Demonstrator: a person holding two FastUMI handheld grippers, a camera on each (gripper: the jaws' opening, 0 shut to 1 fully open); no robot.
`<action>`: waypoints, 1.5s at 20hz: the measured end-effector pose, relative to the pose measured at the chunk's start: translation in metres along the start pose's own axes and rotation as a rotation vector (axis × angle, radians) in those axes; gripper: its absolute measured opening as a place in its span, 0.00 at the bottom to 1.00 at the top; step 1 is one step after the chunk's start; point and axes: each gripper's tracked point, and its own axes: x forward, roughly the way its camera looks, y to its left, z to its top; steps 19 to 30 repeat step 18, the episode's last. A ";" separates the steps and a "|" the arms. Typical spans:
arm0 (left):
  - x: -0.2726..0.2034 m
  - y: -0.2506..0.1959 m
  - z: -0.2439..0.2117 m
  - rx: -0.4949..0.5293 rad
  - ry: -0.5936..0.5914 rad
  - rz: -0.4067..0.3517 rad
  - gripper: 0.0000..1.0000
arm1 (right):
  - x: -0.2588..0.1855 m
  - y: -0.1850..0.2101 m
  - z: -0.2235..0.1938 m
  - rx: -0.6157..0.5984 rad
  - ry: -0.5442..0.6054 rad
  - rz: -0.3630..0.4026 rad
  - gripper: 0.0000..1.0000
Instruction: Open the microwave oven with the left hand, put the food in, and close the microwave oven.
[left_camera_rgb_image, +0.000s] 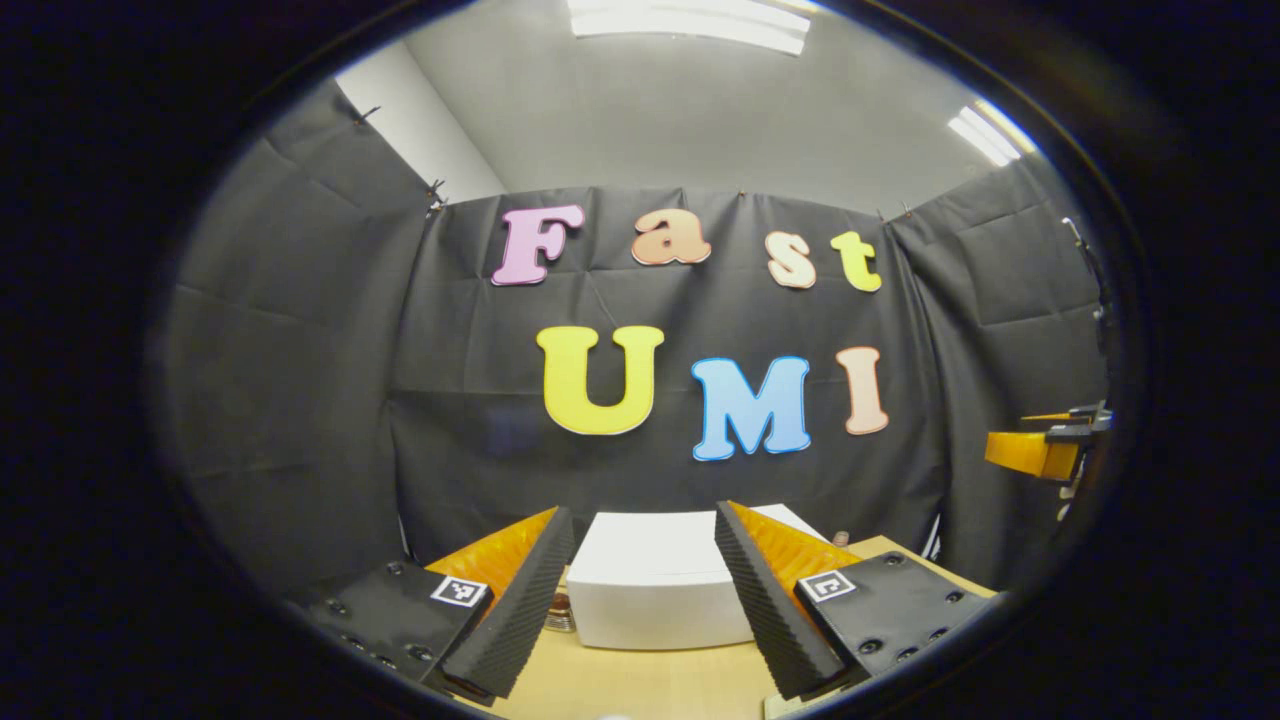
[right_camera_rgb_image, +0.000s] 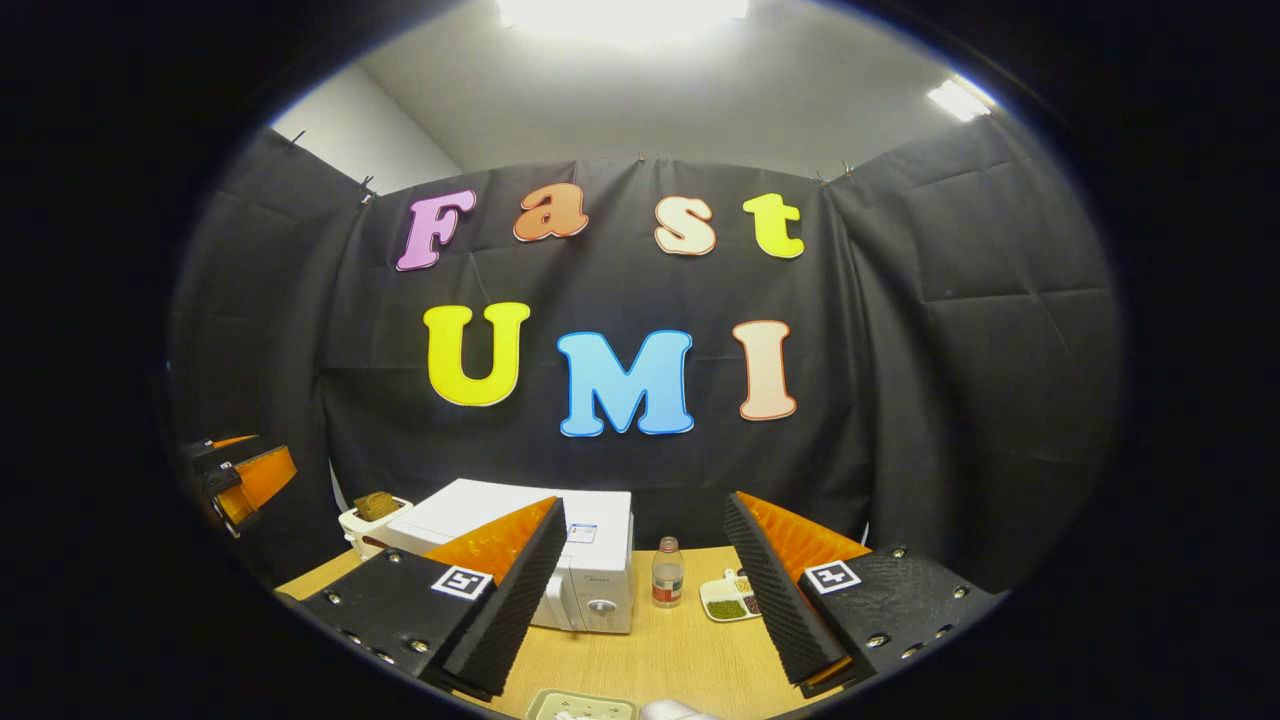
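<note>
Left gripper (left_camera_rgb_image: 645, 600): fingers spread wide, nothing between them; held above the near part of the table and aimed at the oven.
Right gripper (right_camera_rgb_image: 645, 605): fingers likewise spread wide and holding nothing; held above the near table edge, with the oven ahead and to its left.
Nearest item: a pale green tray (right_camera_rgb_image: 583, 706) lies just below and ahead of the right gripper at the table's near edge, with something white (right_camera_rgb_image: 678, 710) touching or just beside its right end; whether this is the food cannot be told.
Table (right_camera_rgb_image: 660, 655): bare wood between the right gripper's fingers and the oven front.
Microwave oven (left_camera_rgb_image: 655, 585): directly ahead of the left gripper, seen between its fingers; in the right gripper view the door looks shut against the body, with its knob (right_camera_rgb_image: 601, 606) on the front panel.
Oven interior: hidden; whether food lies inside cannot be told.
Beyond the right gripper: a small bottle (right_camera_rgb_image: 667, 574) just right of the oven, then a small compartment dish (right_camera_rgb_image: 730, 597) with green and dark contents.
Behind the oven, left: a white cup (right_camera_rgb_image: 372, 522) holding something brown.
Progress: door shut, both grippers empty. This fits either a closed oven awaiting opening or one closed again with food inside; the pictures do not settle which.
</note>
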 end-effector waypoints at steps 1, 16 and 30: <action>0.000 0.000 0.002 0.001 -0.003 -0.001 0.97 | 0.000 0.000 0.002 0.004 -0.001 0.000 0.98; 0.004 -0.001 0.004 -0.007 -0.003 -0.006 0.99 | 0.000 -0.001 0.007 0.001 -0.009 0.006 0.97; 0.004 -0.001 0.004 -0.010 -0.003 -0.008 0.99 | 0.000 -0.002 0.008 0.006 -0.017 0.006 0.98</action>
